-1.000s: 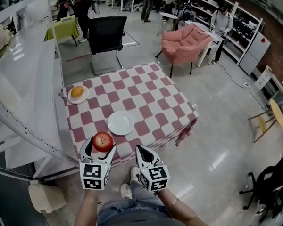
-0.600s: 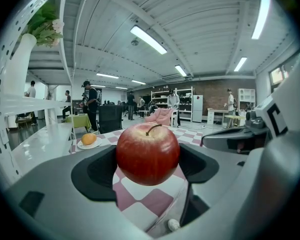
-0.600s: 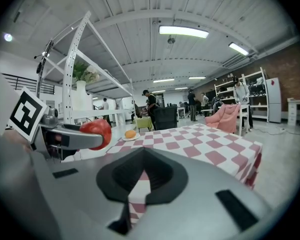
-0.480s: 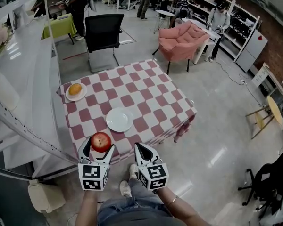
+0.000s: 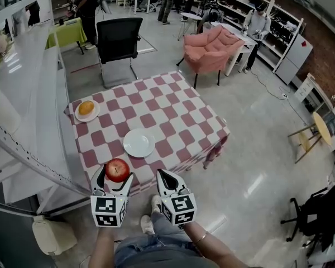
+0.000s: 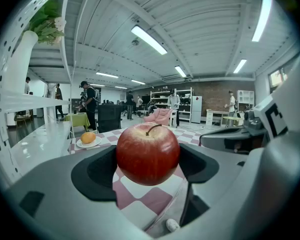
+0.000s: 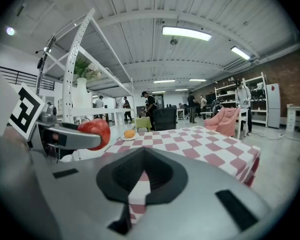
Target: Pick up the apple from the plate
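- Apple (image 5: 117, 170) sits clamped between the jaws of your left tool (image 5: 116, 173), lifted off the bench (image 5: 178, 121) and over its near left edge.
- White plate (image 5: 139, 143) lies on the checked cloth just beyond the apple, not touching it.
- Your right tool (image 5: 163, 176) hangs beside the left one, jaws drawn together with nothing in them.
- Round orange item (image 5: 86, 106) rests on a small plate (image 5: 94, 115) at the bench's far left corner.

Checkered-cloth table (image 5: 173, 116) w/ empty white plate (image 5: 139, 143) nr front edge, orange (image 5: 86, 107) on small plate (image 5: 93, 116) far-left corner.
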Tool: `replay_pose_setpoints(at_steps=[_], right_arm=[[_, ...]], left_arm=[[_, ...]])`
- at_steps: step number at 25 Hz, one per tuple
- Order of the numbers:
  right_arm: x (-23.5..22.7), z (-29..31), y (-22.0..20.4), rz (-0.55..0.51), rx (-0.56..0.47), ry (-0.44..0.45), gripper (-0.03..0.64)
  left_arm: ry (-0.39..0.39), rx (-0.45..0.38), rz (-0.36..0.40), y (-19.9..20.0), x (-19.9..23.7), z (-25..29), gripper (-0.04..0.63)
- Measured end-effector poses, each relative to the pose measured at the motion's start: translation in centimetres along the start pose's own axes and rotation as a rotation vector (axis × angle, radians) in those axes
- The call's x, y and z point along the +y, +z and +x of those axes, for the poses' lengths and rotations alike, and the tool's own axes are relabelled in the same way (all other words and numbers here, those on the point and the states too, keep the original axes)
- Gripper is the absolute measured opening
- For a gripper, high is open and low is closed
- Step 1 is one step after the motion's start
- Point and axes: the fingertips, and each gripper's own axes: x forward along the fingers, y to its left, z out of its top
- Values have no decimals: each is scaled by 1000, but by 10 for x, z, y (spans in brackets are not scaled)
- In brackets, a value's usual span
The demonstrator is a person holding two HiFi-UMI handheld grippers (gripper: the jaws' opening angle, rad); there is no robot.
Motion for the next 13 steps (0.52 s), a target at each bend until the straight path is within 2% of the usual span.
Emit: replay_pose_setpoints(at_steps=[13], right_arm=[[-2, -6, 0, -1, 0, 6, 8]], left_arm=[[-15, -3, -7, -1, -7, 0, 377]])
